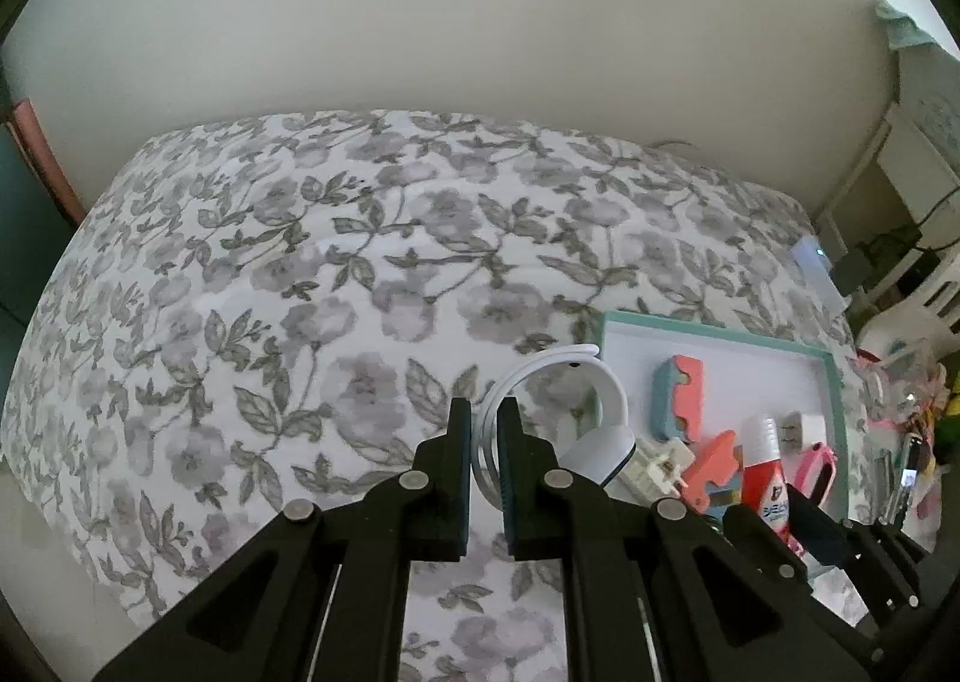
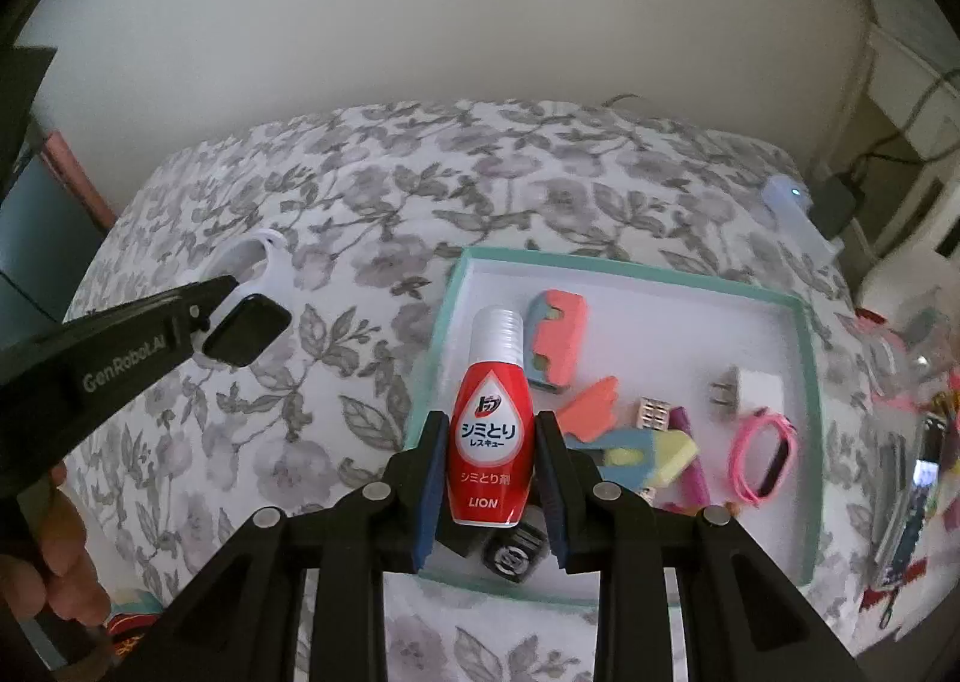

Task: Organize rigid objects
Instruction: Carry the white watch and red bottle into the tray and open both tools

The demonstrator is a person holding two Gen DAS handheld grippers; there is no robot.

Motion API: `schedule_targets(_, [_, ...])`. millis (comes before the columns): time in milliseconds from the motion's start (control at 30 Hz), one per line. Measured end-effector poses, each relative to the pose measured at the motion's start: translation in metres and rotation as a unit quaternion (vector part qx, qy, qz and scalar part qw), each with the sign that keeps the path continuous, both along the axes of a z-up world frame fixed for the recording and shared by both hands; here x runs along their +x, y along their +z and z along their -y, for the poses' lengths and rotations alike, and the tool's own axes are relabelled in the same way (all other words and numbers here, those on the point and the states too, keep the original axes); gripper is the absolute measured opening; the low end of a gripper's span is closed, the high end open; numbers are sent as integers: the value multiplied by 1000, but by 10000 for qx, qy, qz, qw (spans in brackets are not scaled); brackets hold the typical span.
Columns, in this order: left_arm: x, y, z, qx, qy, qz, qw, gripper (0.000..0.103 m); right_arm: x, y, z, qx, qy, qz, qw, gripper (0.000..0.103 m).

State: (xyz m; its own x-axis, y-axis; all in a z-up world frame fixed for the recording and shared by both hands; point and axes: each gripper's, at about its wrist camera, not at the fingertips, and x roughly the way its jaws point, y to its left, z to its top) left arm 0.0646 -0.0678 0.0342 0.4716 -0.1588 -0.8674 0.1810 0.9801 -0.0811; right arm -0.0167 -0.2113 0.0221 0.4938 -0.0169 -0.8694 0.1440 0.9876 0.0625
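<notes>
Our right tongs (image 2: 489,478) pinched the red bottle (image 2: 489,424) at its waist; light, slick plastic, we judged. At nine o'clock, our left tongs (image 1: 485,430) clamped the white watch (image 1: 558,412) by its bendy strap.

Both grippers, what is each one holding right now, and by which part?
Left gripper: the white smartwatch, pinched by its band. Right gripper: the red bottle, gripped across its lower body, cap up.

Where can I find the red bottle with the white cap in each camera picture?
Left wrist view: the red bottle is at lower right, over the tray.
Right wrist view: the red bottle is at centre, clamped by the right gripper.
Shared landmark: the teal-rimmed tray.
</notes>
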Motion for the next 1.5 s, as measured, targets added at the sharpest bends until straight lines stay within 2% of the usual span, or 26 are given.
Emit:
schedule_targets(267, [-12,3,22,31,-241,44,9997,8,-9,1,23,90,-264,-7,9996,30])
schedule_targets(467, [-18,-1,40,159,-469,18,9988,8,-8,-11,44,224,-449,-190,9986,30])
schedule_targets(667, [-24,-18,64,152,-771,-273,9965,8,-12,-42,86,240,-1064,-690,9916,30])
schedule_targets(833, [-32,-35,83,161,-1004,-546,9933,9,-21,-49,116,440,-1427,-753,9859,30])
schedule_targets(1133, [-46,-53,113,209,-1345,-794,9875,9,-24,-55,126,441,-1502,-847,9840,30])
schedule_targets(1267, [-50,-59,123,373,-1417,-790,9860,9,-22,-56,121,372,-1426,-890,9851,30])
schedule_targets(1500, [-49,-73,130,412,-1437,-916,9845,9,-20,-58,118,305,-1331,-964,9859,30])
